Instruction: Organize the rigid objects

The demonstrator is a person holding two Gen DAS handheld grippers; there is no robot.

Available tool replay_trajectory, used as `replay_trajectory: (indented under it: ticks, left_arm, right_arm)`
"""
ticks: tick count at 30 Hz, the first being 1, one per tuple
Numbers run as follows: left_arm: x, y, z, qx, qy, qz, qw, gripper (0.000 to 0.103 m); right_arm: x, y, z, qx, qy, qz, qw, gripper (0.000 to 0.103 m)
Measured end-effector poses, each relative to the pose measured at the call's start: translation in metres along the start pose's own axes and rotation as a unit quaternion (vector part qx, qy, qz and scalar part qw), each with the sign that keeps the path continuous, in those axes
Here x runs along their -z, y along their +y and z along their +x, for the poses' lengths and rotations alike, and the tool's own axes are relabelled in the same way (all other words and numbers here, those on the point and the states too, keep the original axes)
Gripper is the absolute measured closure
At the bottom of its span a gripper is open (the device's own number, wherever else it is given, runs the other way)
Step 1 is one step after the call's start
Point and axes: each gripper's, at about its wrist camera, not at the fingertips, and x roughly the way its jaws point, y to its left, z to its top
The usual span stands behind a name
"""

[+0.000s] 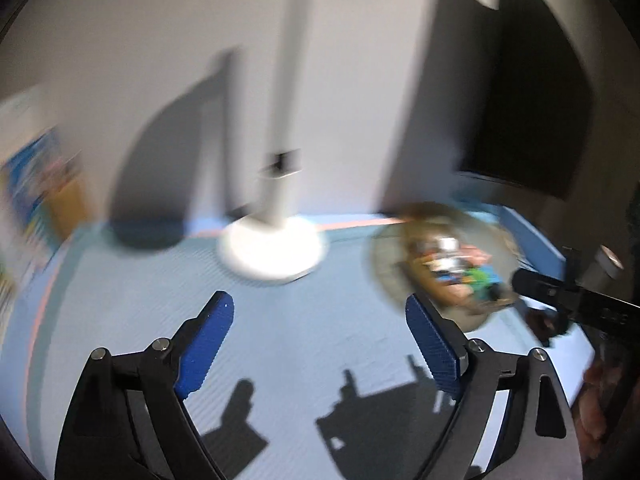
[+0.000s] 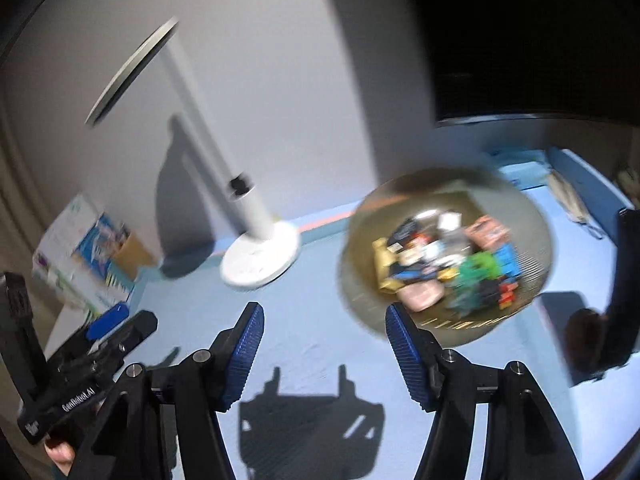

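Observation:
A round tan basket (image 2: 360, 280) full of small colourful rigid objects (image 2: 452, 264) sits on the blue table, right of centre in the right wrist view. It also shows blurred in the left wrist view (image 1: 384, 268) at the right. My left gripper (image 1: 320, 312) is open and empty above the blue mat, left of the basket. My right gripper (image 2: 324, 320) is open and empty, its right finger just in front of the basket's near rim. The left gripper's body (image 2: 92, 360) shows at the lower left of the right wrist view.
A white lamp (image 2: 260, 256) with a round base stands on the table behind the grippers, left of the basket. Colourful boxes (image 2: 80, 256) lean at the far left by the wall. A dark monitor (image 2: 532, 40) stands at the back right.

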Motion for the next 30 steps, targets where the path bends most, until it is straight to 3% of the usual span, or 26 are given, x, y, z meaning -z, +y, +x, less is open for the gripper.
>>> replay_trajectory:
  ticks: [4, 8, 12, 15, 19, 24, 30]
  left_arm:
    - [0.045, 0.035, 0.004, -0.109, 0.0, -0.005, 0.9941, 0.016]
    - [0.072, 0.052, 0.012, -0.153, 0.011, -0.02, 0.988, 0.016]
    - [0.083, 0.063, 0.029, -0.162, 0.03, -0.045, 0.9853, 0.016]
    - [0.089, 0.067, 0.039, -0.167, 0.047, -0.044, 0.9838, 0.016]
    - [0.09, 0.074, 0.043, -0.151, 0.055, -0.055, 0.9854, 0.016]
    - [0.093, 0.076, 0.042, -0.146, 0.058, -0.061, 0.9857, 0.016]
    - [0.094, 0.071, 0.043, -0.154, 0.061, -0.054, 0.9848, 0.016]
  right_arm:
    - [0.041, 0.04, 0.047, 0.006, 0.011, -0.047, 0.999, 0.041]
    - [0.073, 0.047, 0.089, -0.002, 0.033, -0.051, 0.998, 0.041]
    - [0.09, 0.049, 0.107, 0.023, 0.032, -0.085, 0.996, 0.041]
    - [0.093, 0.051, 0.109, 0.018, 0.034, -0.095, 0.995, 0.041]
    - [0.098, 0.059, 0.11, 0.026, 0.026, -0.12, 0.992, 0.027]
    - [0.104, 0.069, 0.105, 0.034, 0.011, -0.149, 0.988, 0.021]
    - [0.103, 0.067, 0.102, 0.039, 0.002, -0.141, 0.989, 0.016]
